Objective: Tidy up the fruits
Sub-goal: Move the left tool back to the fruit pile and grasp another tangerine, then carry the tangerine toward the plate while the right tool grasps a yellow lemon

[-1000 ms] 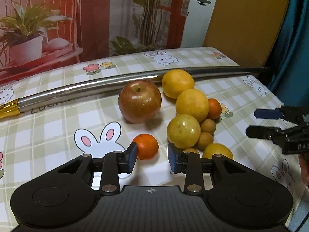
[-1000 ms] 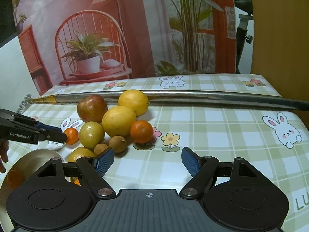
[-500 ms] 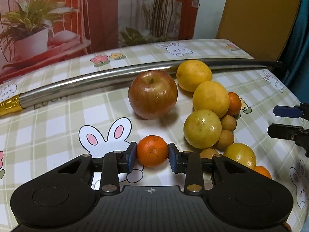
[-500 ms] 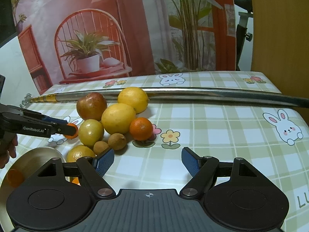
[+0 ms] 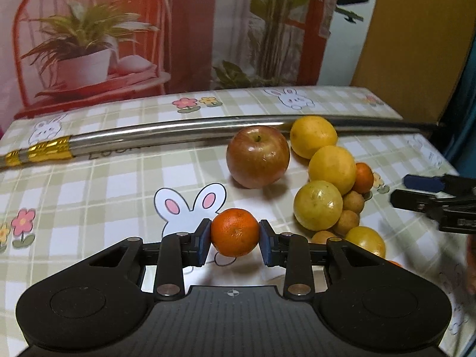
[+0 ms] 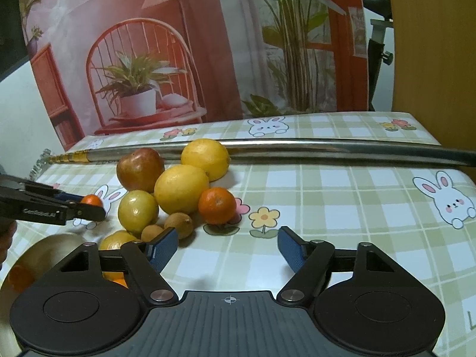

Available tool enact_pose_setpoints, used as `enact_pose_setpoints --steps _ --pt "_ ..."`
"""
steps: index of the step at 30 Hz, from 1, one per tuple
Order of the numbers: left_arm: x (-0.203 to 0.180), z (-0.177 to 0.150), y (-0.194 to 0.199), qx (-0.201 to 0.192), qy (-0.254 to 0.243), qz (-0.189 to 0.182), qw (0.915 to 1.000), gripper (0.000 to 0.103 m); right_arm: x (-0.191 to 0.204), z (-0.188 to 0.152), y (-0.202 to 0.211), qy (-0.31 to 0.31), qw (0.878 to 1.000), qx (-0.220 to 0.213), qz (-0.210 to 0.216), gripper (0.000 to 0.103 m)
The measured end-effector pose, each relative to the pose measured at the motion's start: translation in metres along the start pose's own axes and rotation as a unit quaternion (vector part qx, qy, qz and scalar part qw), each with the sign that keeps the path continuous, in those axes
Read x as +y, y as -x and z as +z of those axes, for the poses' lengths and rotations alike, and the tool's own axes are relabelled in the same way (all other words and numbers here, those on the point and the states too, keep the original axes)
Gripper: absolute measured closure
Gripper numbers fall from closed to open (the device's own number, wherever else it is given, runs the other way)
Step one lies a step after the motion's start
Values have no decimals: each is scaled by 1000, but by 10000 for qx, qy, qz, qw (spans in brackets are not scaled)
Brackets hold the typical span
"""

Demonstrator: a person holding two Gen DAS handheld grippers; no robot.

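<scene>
My left gripper [image 5: 235, 238] is shut on a small orange mandarin [image 5: 235, 232] and holds it just above the checked tablecloth; it also shows in the right wrist view [image 6: 90, 200]. A red apple [image 5: 257, 156], three yellow citrus fruits [image 5: 331, 165], another mandarin [image 6: 217, 205] and small brown longans [image 6: 178, 224] lie clustered on the table. My right gripper [image 6: 227, 248] is open and empty, low over the cloth in front of the cluster.
A long steel sheathed blade [image 6: 327, 148] with a gold band [image 5: 49, 148] lies across the table behind the fruit. A gold bowl [image 6: 44, 253] holding an orange fruit sits at the near left. The table's far edge meets a printed backdrop.
My left gripper moved forward around the small mandarin, closed on it and lifted it slightly. My right gripper stayed open and shifted only slightly.
</scene>
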State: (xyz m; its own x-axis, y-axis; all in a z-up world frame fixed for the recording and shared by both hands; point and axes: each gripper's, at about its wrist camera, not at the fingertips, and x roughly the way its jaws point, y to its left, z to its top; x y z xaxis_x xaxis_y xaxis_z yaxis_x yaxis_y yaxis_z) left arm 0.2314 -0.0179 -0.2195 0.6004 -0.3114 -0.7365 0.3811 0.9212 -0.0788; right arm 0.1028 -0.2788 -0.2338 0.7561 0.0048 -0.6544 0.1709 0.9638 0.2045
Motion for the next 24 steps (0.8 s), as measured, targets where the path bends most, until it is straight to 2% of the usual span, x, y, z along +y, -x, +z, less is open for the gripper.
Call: enact_pose_setpoints --steps 3,5,9,17,24 --pt "2 -2 10 -63 138 23 9999 67 -2 2 -6 24 9999 -80 59 37" --pt "2 -5 18 -128 197 41 9997 67 -3 3 -11 83 9999 -98 83 47" --pt "1 -11 33 -238 280 78 9993 67 -2 8 -20 159 9997 -102 126 57" --pt "-1 -20 51 -345 346 43 9988 67 12 32 -34 336 9977 -253 538 56" --pt "4 -24 56 -385 491 -24 9980 67 24 52 -64 593 9946 182 830 51"
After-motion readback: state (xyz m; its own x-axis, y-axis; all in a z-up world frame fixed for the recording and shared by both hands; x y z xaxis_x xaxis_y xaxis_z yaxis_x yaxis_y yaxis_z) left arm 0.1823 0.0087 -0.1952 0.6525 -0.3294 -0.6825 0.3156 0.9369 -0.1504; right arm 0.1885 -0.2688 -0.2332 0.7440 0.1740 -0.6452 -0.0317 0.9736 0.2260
